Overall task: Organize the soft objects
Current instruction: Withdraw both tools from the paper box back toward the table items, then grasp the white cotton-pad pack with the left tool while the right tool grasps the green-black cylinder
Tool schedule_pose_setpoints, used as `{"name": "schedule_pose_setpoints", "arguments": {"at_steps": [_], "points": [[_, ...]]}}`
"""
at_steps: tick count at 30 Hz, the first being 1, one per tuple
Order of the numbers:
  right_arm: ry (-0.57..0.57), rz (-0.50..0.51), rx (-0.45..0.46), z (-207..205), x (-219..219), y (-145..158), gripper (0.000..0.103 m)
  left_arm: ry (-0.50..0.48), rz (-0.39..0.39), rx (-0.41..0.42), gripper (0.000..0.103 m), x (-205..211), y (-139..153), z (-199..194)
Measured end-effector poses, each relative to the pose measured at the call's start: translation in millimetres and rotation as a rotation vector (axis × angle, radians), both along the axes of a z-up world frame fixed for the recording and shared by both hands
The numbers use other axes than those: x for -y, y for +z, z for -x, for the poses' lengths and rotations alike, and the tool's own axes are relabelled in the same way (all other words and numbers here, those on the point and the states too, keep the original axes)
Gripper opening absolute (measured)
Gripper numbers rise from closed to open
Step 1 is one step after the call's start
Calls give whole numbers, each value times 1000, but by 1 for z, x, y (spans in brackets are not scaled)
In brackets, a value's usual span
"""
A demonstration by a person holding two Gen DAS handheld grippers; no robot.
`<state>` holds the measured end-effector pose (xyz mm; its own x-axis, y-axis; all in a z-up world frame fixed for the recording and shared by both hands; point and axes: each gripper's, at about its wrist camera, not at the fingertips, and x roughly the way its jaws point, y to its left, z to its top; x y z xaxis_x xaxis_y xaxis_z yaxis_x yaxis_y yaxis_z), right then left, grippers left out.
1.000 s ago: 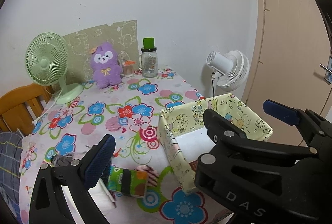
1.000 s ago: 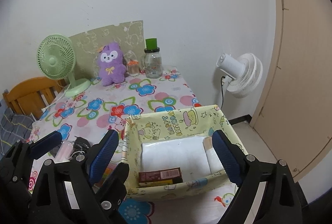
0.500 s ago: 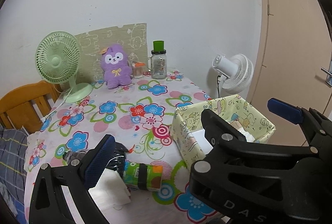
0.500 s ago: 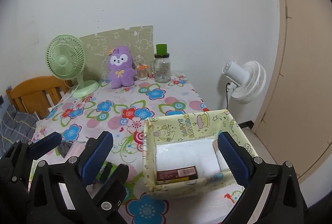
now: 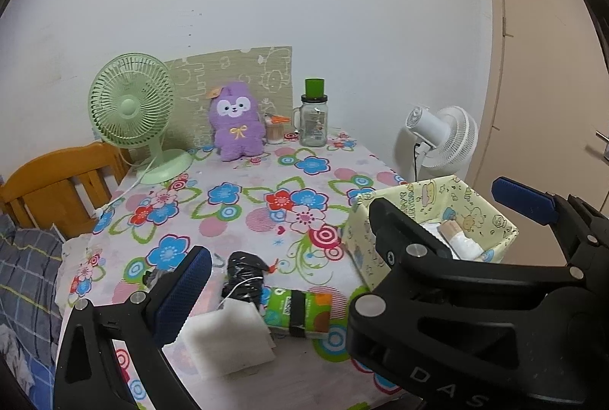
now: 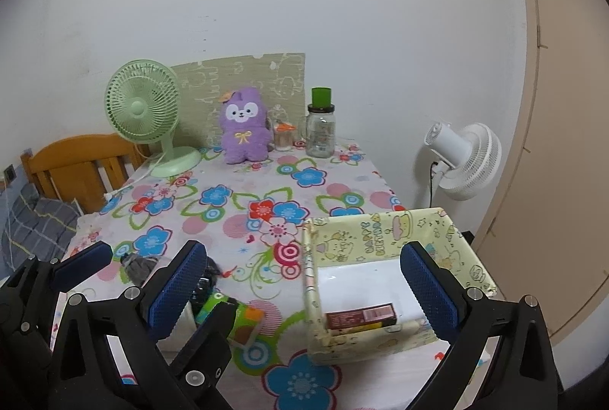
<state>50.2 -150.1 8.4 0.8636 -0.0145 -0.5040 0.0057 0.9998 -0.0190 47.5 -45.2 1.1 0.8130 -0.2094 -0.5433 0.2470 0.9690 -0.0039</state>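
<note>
Hovering over the near edge of the worktop [image 5: 243, 220], both hand-held grippers, left [image 5: 344, 246] and right [image 6: 300, 280], stand spread and empty (ready to pick, I judge); white foam pad [image 5: 228, 337] lies near-left, yellow box [image 6: 384, 239] near-right, likely the destination.

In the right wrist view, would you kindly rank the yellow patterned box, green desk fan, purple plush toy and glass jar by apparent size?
1. Yellow patterned box, nearest the camera
2. Green desk fan
3. Purple plush toy
4. Glass jar
</note>
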Motion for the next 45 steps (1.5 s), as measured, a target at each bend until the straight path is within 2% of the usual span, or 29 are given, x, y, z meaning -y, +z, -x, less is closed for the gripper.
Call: {"name": "schedule_pose_setpoints", "arguments": {"at_steps": [22,33,45], "points": [[35,-9,1,1,-36,-12,103,52,7,7,103,-38,-11,3],[53,-7,-12,-8,-52,-36,103,131,11,-26,103,-58,-35,-5],[83,11,-60,-20,-64,-66,103,152,11,-83,103,-68,-64,-14]]}}
